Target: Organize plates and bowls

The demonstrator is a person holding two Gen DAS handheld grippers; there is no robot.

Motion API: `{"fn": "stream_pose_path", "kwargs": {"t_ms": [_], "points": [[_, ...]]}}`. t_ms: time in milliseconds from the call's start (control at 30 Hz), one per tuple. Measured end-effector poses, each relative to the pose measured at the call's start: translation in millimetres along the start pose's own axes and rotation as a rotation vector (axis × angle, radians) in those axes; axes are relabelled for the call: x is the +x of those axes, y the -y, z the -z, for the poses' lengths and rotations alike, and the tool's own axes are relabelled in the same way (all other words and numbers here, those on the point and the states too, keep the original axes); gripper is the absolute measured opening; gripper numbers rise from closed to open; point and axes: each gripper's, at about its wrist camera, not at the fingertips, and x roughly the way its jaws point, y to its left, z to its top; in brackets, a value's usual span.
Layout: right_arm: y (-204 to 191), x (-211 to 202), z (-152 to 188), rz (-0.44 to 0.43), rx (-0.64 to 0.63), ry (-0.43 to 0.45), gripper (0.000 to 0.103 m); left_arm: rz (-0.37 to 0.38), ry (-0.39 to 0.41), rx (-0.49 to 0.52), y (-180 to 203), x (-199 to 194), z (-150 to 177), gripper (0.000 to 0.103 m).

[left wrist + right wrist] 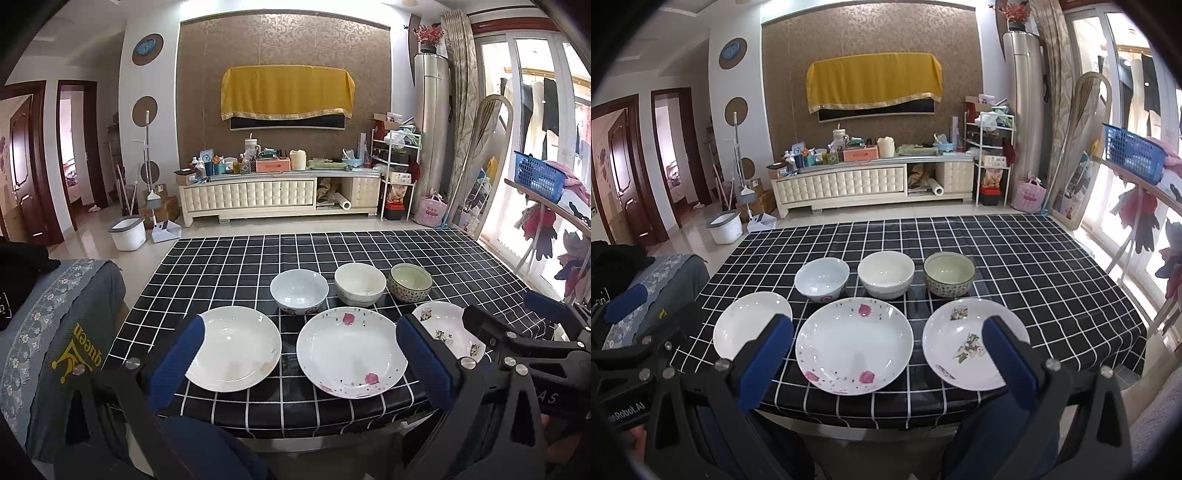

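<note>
Three plates lie in a front row on the black checked table: a plain white plate, a pink-flower plate and a picture-print plate. Behind them stand a pale blue bowl, a cream bowl and a green patterned bowl. My left gripper is open and empty, held at the table's front edge. My right gripper is open and empty beside it; it also shows in the left wrist view.
A grey-covered chair stands left of the table. Beyond the table's far edge are a white bucket, a TV cabinet with clutter, and a clothes rack with a blue basket on the right.
</note>
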Motion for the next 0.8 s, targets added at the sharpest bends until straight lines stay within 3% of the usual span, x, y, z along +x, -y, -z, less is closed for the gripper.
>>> {"fn": "stream_pose_path", "kwargs": {"t_ms": [433, 667, 800], "points": [[-9.4, -1.6, -15.0, -0.016, -0.026, 0.027, 0.103, -0.014, 0.025, -0.008, -8.7, -1.2, -12.5, 0.103], [-30.2, 11.3, -45.3, -0.072, -0.094, 0.086, 0.103, -0.062, 0.033, 0.003, -28.7, 7.1, -29.3, 0.103], [-47.4, 32.5, -59.2, -0.127, -0.123, 0.078, 0.103, -0.099, 0.034, 0.015, -47.2, 16.6, -41.6, 0.103]]}}
